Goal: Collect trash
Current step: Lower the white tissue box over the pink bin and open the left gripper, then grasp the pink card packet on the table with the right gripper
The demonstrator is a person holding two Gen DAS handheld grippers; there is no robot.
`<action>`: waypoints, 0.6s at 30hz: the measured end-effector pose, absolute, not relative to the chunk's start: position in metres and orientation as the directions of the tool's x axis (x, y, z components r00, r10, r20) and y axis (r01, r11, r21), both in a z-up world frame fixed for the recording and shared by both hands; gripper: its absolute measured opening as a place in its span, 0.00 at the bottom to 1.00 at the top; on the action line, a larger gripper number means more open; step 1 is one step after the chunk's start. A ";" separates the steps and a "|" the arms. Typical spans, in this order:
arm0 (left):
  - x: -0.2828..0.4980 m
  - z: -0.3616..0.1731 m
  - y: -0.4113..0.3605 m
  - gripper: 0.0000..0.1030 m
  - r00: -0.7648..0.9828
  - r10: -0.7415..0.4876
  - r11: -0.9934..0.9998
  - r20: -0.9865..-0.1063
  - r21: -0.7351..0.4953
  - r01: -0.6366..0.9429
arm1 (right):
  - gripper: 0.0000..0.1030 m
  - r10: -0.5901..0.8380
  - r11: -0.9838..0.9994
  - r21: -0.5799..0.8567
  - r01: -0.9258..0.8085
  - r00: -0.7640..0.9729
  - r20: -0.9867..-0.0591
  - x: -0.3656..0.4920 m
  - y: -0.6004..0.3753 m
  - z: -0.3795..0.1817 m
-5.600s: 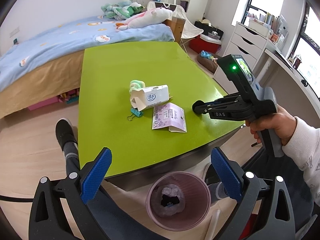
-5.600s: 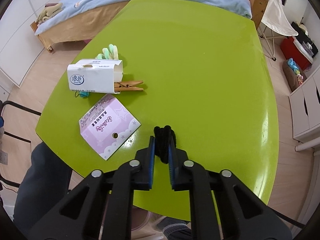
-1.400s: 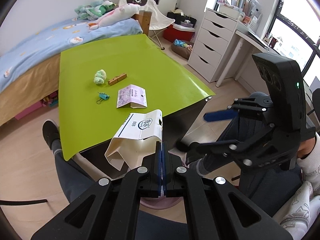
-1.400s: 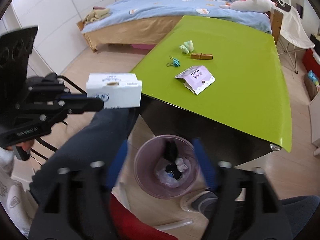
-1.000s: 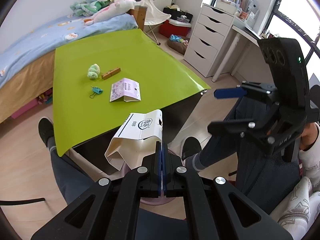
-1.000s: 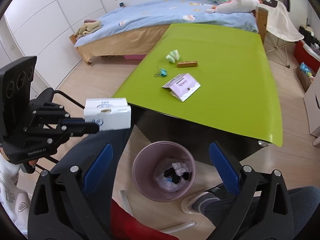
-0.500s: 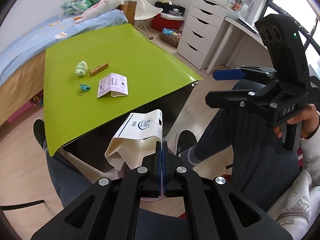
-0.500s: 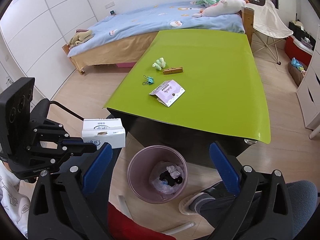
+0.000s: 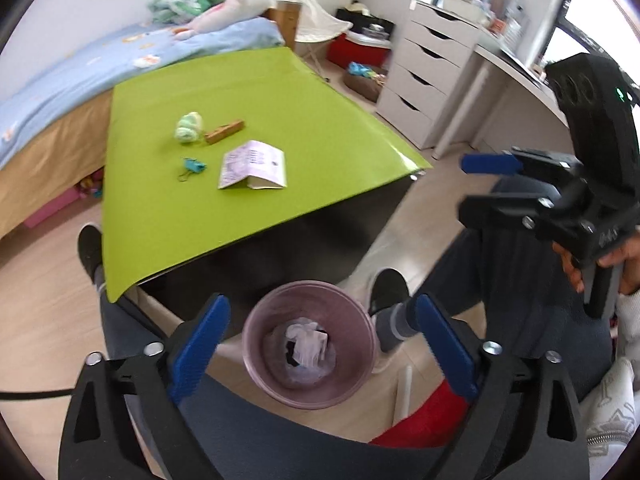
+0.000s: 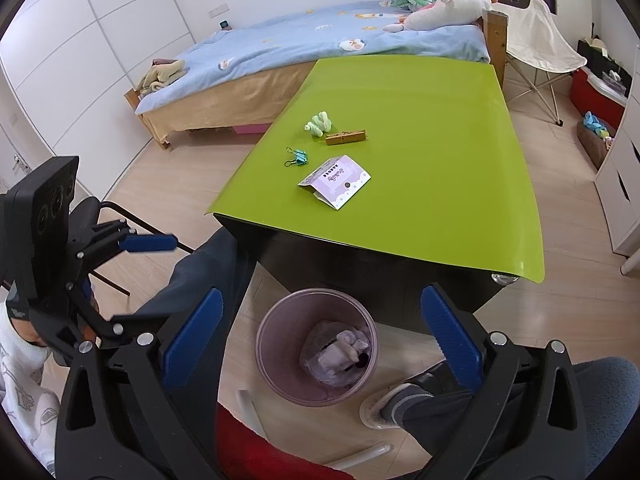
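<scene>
The purple card [image 10: 335, 181] on the green table [image 10: 440, 160] carries printed writing and a barcode-like strip, all too small to read. Nothing else is legible.

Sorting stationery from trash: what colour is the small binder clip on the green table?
Teal small binder clip; clearest in the right wrist view.

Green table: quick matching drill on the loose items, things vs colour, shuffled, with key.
Things:
1. binder clip
2. clothespin
3. card packet
4. fuzzy wad

Colours:
A. pale green
B. lilac and white
C. teal
D. wood brown

Pairs: 1-C, 2-D, 3-B, 4-A
</scene>
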State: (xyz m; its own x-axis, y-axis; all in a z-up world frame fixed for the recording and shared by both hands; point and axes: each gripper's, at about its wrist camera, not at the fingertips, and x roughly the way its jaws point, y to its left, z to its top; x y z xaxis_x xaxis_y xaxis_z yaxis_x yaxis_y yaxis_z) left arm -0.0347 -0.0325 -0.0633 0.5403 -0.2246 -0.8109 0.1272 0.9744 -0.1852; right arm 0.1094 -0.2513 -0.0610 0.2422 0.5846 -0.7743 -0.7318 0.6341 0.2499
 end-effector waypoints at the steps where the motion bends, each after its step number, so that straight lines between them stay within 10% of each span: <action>1: -0.035 -0.062 -0.029 0.92 0.552 -0.215 0.977 -0.805 -0.185 0.110 | 0.96 0.586 0.630 0.250 -0.735 0.239 -0.774 0.109 -0.250 -0.062; 18: -0.023 -0.052 0.005 0.93 0.604 -0.127 0.991 -0.787 -0.127 0.043 | 0.97 0.584 0.575 0.206 -0.792 0.221 -0.781 0.121 -0.219 -0.063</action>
State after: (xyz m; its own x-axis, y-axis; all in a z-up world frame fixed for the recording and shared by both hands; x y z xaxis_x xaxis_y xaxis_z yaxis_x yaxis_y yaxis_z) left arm -0.0229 0.0046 -0.0517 0.6042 -0.1272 -0.7866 0.0435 0.9910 -0.1269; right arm 0.1214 -0.2192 -0.0630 0.2210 0.5840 -0.7811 -0.7922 0.5746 0.2055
